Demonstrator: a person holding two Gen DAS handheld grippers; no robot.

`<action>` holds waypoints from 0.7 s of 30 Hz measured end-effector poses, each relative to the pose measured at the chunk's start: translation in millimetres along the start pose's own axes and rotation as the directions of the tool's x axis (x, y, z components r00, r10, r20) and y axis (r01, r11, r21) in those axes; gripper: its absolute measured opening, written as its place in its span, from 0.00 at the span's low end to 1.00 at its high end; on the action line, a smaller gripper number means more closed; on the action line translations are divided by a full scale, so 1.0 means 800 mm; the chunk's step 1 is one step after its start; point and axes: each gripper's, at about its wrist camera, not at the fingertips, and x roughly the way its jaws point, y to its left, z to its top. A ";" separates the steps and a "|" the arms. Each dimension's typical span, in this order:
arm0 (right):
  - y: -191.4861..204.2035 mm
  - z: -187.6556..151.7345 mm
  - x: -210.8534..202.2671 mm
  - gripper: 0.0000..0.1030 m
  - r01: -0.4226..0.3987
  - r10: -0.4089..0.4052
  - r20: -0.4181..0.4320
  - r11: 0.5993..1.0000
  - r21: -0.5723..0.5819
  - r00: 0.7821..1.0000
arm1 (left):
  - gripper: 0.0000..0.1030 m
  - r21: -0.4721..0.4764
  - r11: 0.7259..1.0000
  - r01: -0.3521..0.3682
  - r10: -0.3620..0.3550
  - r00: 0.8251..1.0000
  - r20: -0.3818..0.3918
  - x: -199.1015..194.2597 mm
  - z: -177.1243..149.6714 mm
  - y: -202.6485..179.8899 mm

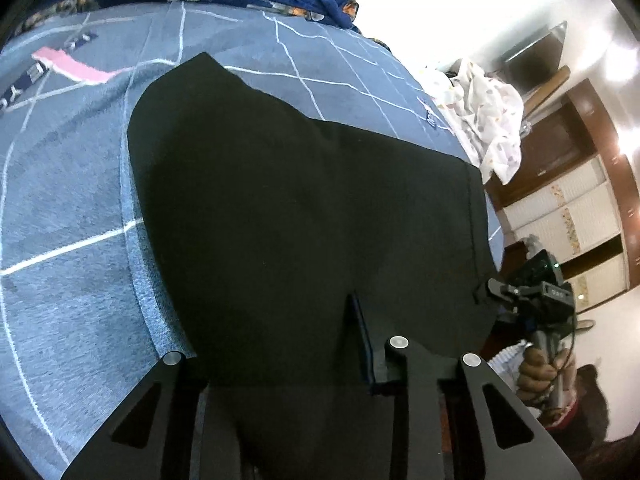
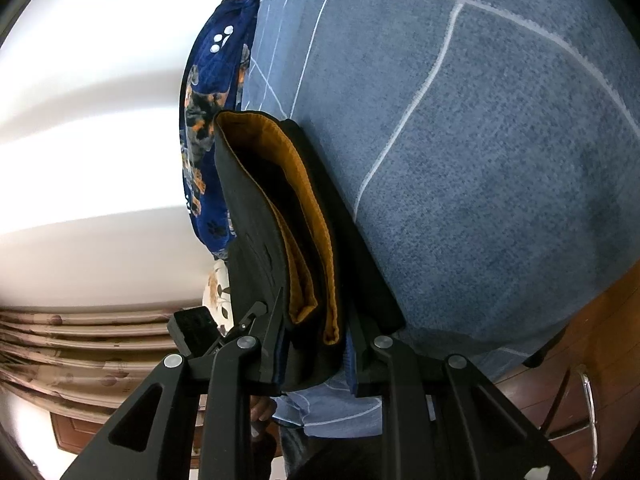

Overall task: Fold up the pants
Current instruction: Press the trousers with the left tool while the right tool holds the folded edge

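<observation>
The black fabric pants (image 1: 304, 216) lie spread over a blue-grey bedcover with thin white grid lines (image 1: 68, 208), taking up its middle. In the left wrist view their far edge runs from a raised corner down toward the bedcover's right border, and their right hem hangs at that border, with bare bedcover wide open to the left of the pants and beyond them. The left gripper (image 1: 280, 364) sits at the near edge of the pants with black cloth lying over the space between its fingers; whether it is pinching cannot be told. The right gripper (image 2: 316, 348) is pressed together on a folded stack of the pants, whose mustard-orange lining (image 2: 312, 240) shows between black layers. In the right wrist view this stack stands along the bedcover's left border, beside a navy quilt with orange and grey animal prints (image 2: 212, 80). Right of the stack, the bedcover lies bare.
</observation>
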 end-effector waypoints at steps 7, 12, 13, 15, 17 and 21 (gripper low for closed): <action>0.002 0.002 -0.001 0.19 0.004 -0.004 -0.008 1.000 0.007 1.000 | 0.26 0.031 0.998 -0.048 0.047 0.999 0.024 -0.001 -0.005 -0.009; 0.029 0.003 -0.003 0.25 0.107 -0.105 0.024 0.991 -0.086 0.994 | 0.26 0.022 0.998 -0.052 0.051 0.999 0.018 0.000 -0.006 -0.003; 0.031 0.004 -0.004 0.26 0.118 -0.115 0.031 0.989 -0.095 0.993 | 0.26 0.024 0.998 -0.054 0.053 0.998 0.016 0.000 -0.006 -0.004; 0.035 0.006 -0.008 0.29 0.137 -0.133 0.048 0.985 -0.106 0.990 | 0.26 0.022 0.998 -0.055 0.055 0.998 0.014 0.001 -0.005 -0.004; 0.038 0.008 -0.009 0.32 0.140 -0.134 0.054 0.983 -0.121 0.989 | 0.26 0.017 0.998 -0.057 0.056 0.998 0.013 0.002 -0.005 -0.006; 0.043 0.011 -0.007 0.33 0.162 -0.154 0.071 0.979 -0.124 0.986 | 0.26 0.021 0.998 -0.063 0.063 0.998 0.014 0.003 -0.004 -0.007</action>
